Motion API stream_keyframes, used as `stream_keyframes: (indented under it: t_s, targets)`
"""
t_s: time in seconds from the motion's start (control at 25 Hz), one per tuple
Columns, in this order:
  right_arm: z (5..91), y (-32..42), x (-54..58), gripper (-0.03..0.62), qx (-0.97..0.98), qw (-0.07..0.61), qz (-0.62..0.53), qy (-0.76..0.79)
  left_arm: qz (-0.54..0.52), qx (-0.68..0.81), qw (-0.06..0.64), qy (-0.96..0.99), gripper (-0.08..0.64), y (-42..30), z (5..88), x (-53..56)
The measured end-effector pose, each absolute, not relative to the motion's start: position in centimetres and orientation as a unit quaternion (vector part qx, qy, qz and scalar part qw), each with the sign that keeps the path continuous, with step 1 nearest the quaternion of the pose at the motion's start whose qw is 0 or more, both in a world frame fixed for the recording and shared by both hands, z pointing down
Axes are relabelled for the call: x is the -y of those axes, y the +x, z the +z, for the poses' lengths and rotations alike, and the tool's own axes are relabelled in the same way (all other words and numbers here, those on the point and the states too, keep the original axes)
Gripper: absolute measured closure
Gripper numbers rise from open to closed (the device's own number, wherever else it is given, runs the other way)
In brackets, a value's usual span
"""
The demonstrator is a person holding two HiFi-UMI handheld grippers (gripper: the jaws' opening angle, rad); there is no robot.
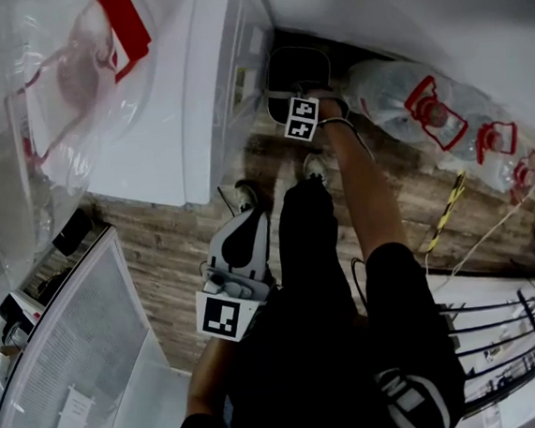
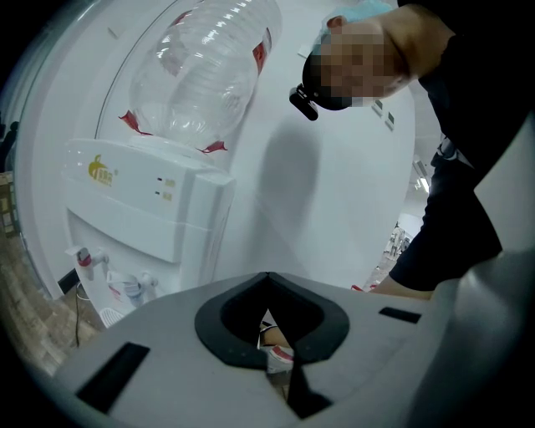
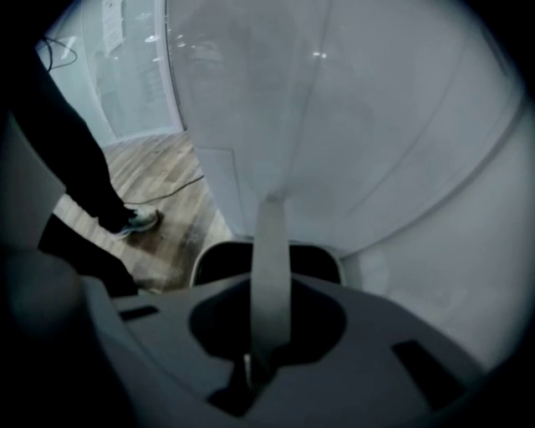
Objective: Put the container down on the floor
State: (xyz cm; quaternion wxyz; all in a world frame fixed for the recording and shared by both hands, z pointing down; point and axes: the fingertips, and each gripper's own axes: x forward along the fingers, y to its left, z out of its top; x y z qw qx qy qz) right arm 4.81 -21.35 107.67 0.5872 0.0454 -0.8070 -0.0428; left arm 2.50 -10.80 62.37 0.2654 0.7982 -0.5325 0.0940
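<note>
- The container (image 3: 222,262) shows only as a dark slice with a pale rim, just beyond the right gripper (image 3: 249,368); the claw's own body covers the rest.
- The pale strap (image 3: 270,267) pinched in those jaws fades into the white wall ahead, so its far end cannot be told.
- A shoe (image 2: 279,351) peeks through the slit of the left gripper (image 2: 267,369), too small to detail.
- The clear bottle (image 1: 41,108), up and left of that claw, is cut off by the edges.

White water dispenser (image 2: 142,217) with a small yellow logo, under a clear bottle (image 2: 209,75) labelled in red. The floor (image 1: 172,246) is grey-brown wood-grain. At far right are clear jugs (image 1: 427,108) with red labels (and a yellow-and-black striped cord (image 1: 446,208)). Black-and-white square markers show on the white-and-black left tool (image 1: 249,218) and the right tool (image 1: 295,91). Pale grey strap (image 3: 270,267), black container (image 3: 221,261).
</note>
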Motion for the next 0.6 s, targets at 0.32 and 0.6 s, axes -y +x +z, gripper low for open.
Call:
stream_keyframes:
  t_s: [0.32,0.6]
  targets:
    - [107.5,5.0,21.5,0.548,0.803,0.591,0.034,0.072,0.092,0.528,0.266,0.802,0.529,2.6,62.1,10.0]
    - [107.7,5.1,21.4,0.546,0.799,0.595,0.023,0.085,0.097,0.524,0.268,0.803,0.529,2.4,62.5,9.4]
